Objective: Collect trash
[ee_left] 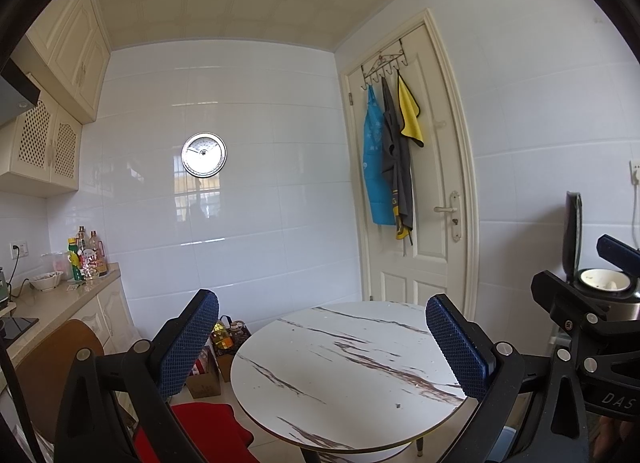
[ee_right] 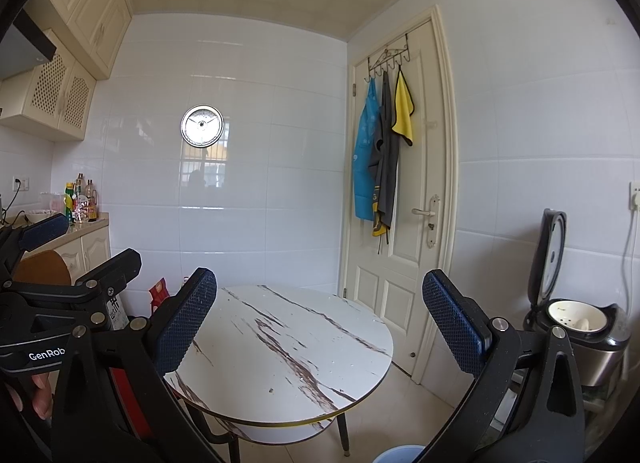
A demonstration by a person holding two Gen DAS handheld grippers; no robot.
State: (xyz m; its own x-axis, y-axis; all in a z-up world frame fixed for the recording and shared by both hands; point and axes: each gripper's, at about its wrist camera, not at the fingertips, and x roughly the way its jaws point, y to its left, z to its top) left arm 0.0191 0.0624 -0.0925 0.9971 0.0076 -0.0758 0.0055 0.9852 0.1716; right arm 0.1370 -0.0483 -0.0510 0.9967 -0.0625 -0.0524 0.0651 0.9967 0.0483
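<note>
Marble-patterned and nearly bare, the round table (ee_left: 344,375) is lying at twelve o'clock under both tools, and the only candidate for trash showing on it is a small dark speck (ee_left: 398,406) near its front edge, sitting at about one o'clock in the left wrist view; whether more litter is waiting on the floor I cannot tell. Both the left gripper (ee_left: 322,339) and the right gripper (ee_right: 320,319) are hovering with jaws spread wide, pinching nothing. To do this step well, I judge the person should be tipping the cameras downward, scanning table and floor, then lowering one tool so its blue pads (ee_right: 454,321) are straddling the speck before squeezing.
</note>
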